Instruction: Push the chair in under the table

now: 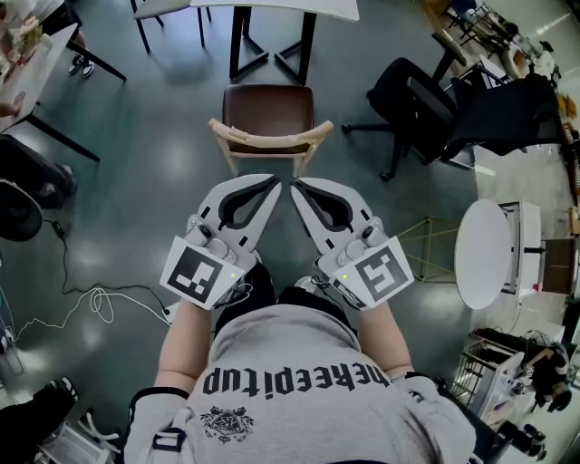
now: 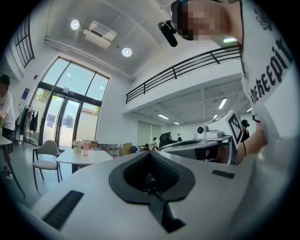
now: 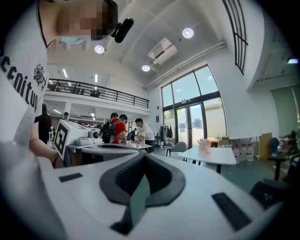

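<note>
Both jaws are pressed together with nothing in them. The left hand-held gripper [image 1: 273,184] and the right hand-held gripper [image 1: 295,187] are held level, tips almost meeting, aimed at the chair [image 1: 268,111]. It stands on the floor [image 1: 145,181] directly ahead of the person. Its curved wooden backrest [image 1: 270,138] is nearest the tips and its seat faces the table [image 1: 272,7], whose near edge it hasn't slid under yet.

From here I'd worry about three things:

- The narrow closed tips could skid off that rounded rail.
- If one side shoves harder, the chair could swing askew.
- The table's black legs [image 1: 241,41] sit right in its path, so the chair's front legs may catch on them and stop or tip it.

A high push on the backrest adds to that tipping risk.
</note>
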`<action>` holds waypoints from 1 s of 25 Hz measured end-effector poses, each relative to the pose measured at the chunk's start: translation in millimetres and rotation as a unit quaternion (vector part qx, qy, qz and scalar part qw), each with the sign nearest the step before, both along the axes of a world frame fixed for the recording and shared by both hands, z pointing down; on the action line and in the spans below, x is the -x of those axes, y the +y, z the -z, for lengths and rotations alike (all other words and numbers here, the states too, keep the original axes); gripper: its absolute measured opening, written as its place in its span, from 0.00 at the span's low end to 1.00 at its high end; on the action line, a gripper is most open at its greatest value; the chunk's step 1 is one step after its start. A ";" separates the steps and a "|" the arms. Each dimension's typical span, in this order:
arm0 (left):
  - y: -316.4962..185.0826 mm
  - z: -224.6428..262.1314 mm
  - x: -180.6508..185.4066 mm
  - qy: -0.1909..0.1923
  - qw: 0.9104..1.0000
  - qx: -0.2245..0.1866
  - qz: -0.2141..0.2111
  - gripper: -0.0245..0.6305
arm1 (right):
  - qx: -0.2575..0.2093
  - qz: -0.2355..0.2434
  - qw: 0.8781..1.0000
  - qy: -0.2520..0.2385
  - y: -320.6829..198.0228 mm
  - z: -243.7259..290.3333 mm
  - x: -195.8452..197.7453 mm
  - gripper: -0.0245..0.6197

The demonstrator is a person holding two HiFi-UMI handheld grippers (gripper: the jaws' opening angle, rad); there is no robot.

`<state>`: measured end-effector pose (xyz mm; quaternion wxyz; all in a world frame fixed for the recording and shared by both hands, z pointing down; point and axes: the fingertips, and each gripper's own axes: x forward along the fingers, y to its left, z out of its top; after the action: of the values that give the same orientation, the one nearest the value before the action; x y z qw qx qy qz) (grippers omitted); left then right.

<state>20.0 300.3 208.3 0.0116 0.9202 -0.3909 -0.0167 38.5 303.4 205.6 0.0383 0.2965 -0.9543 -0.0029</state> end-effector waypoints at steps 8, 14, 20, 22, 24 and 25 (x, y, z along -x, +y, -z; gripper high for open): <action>-11.3 -1.9 8.8 0.000 1.000 0.000 -0.015 0.06 | 0.004 -0.011 1.000 0.000 -11.4 -3.5 11.3 0.05; -24.8 -6.1 26.4 -0.013 1.000 -0.003 -0.025 0.06 | 0.017 -0.032 0.999 -0.010 -28.2 -9.0 21.5 0.05; -35.3 -10.4 36.7 -0.015 0.999 -0.006 -0.035 0.06 | 0.013 -0.064 0.998 -0.003 -37.0 -12.8 18.1 0.05; -38.1 -11.2 37.3 -0.013 0.999 -0.006 -0.035 0.06 | 0.014 -0.067 0.998 0.003 -39.7 -13.3 15.8 0.05; -41.2 -13.7 38.3 -0.019 0.999 -0.007 -0.034 0.06 | 0.014 -0.062 0.998 0.008 -41.5 -13.1 15.9 0.05; -42.9 -15.5 38.9 -0.022 0.999 -0.006 -0.034 0.06 | 0.015 -0.057 0.998 0.011 -42.4 -13.2 16.6 0.05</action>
<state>-18.9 257.3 223.8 -0.0017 0.9330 -0.3598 0.0018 21.9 261.0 218.8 0.0532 0.3497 -0.9353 0.0102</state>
